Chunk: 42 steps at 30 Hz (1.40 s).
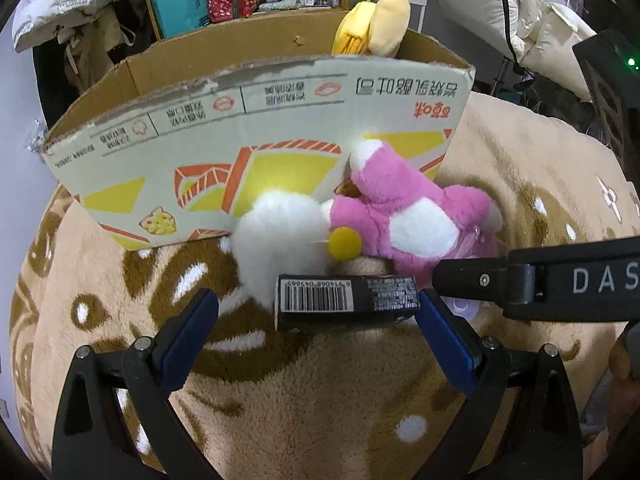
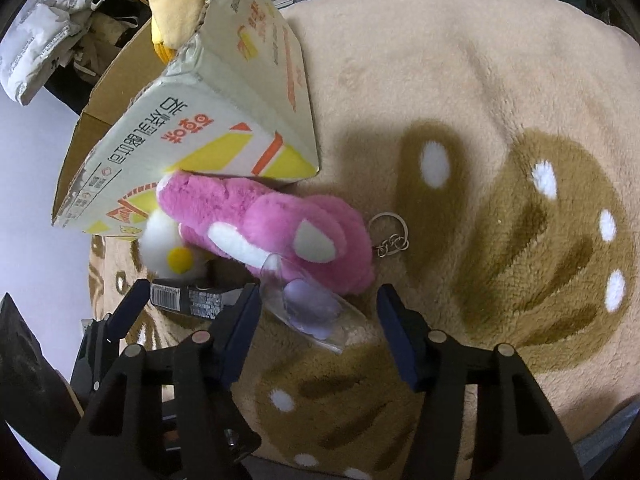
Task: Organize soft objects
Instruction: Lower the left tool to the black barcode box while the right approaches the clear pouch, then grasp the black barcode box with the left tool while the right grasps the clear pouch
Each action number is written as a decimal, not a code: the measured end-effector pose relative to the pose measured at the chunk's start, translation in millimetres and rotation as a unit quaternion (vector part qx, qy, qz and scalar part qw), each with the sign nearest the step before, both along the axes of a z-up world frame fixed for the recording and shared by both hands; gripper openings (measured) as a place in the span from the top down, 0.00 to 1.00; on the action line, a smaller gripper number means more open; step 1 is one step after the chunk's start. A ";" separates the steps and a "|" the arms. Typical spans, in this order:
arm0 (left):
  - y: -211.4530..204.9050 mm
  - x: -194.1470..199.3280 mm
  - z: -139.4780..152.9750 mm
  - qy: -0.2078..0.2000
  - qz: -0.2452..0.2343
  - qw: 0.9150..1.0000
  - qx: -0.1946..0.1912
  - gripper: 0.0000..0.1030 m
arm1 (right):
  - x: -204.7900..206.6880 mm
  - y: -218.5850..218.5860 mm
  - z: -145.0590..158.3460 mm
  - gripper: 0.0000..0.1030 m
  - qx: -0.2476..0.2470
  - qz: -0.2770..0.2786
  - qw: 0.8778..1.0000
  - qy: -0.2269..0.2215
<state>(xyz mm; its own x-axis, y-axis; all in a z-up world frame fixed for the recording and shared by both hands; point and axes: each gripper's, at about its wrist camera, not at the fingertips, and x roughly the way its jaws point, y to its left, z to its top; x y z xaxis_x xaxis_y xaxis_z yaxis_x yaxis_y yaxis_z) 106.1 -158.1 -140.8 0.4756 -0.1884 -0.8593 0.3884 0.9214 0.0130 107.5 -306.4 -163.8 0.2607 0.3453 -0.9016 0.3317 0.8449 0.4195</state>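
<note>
1. Left gripper (image 1: 318, 312): jaws spread wide. A black box w/ barcode (image 1: 347, 303) lies crosswise btwn them; right pad looks to touch the box end, left pad is clear of it w/ a gap. Not pinched.
2. Right gripper (image 2: 318, 312): jaws about half apart, nothing clamped. A clear plastic sleeve w/ a lilac piece inside (image 2: 312, 310) lies btwn the fingers; pads stand off it on both sides.
3. Pink plush (image 1: 412, 216), pink w/ white patches, lies on the fleece blanket (image 1: 320, 400), just beyond both grippers. Its top end touches the printed wall of the cardboard box (image 1: 256, 136). A white pompom w/ yellow dot (image 1: 280, 236) sits at its left side, against the box foot.
4. Keyring on short chain (image 2: 390, 236) hangs off the plush on the side away from the box and lies on the blanket.
5. Yellow plush (image 1: 372, 24) sticks up over the far rim of the open box.
6. Room: blanket to the right of the plush is bare and wide in the right wrist view. Left side is tight: box wall, pompom and black box are crowded together.
7. Right gripper's arm crosses the left wrist view's right edge, close beside the left gripper's right finger.
</note>
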 end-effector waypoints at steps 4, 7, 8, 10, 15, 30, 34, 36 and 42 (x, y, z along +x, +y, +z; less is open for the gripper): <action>4.4 1.4 -2.3 0.012 0.006 1.000 -0.017 0.17 | 2.1 2.9 -2.5 0.43 0.013 0.000 1.000 0.000; 9.7 4.8 -6.2 0.036 0.013 0.999 -0.032 0.31 | 2.0 5.7 -3.0 0.50 0.017 0.007 1.000 -0.001; 10.9 5.6 -7.8 0.041 0.016 0.999 -0.032 0.35 | 2.2 6.9 -2.7 0.51 0.017 0.009 1.000 -0.002; 12.9 5.7 -8.7 0.042 0.018 0.998 -0.033 0.36 | 2.7 10.3 -1.4 0.52 0.011 0.014 1.000 -0.005; 20.6 4.1 -5.4 0.038 0.026 0.998 -0.040 0.36 | 2.0 18.7 0.8 0.55 0.007 0.022 1.000 -0.012; 59.9 -24.9 27.1 -0.013 0.054 0.997 -0.046 0.36 | -8.1 36.1 26.6 0.86 -0.026 0.066 0.995 -0.069; 65.6 -30.4 41.1 -0.036 0.064 0.996 -0.047 0.36 | -13.3 41.4 41.6 0.86 -0.037 0.079 0.991 -0.098; 65.0 -33.8 49.8 -0.056 0.071 0.995 -0.047 0.36 | -17.4 43.5 50.1 0.87 -0.042 0.081 0.989 -0.114; 69.4 -46.4 78.0 -0.121 0.083 0.988 -0.040 0.36 | -35.8 37.4 89.2 0.87 -0.062 0.063 0.976 -0.201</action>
<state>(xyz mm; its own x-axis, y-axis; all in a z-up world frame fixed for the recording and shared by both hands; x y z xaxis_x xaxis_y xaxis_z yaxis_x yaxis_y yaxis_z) 59.7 -88.7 -62.8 0.6950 -0.1532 -0.7025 0.2257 0.9741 0.0108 71.7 -268.9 -74.5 0.5641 0.2921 -0.7723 0.0510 0.9212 0.3857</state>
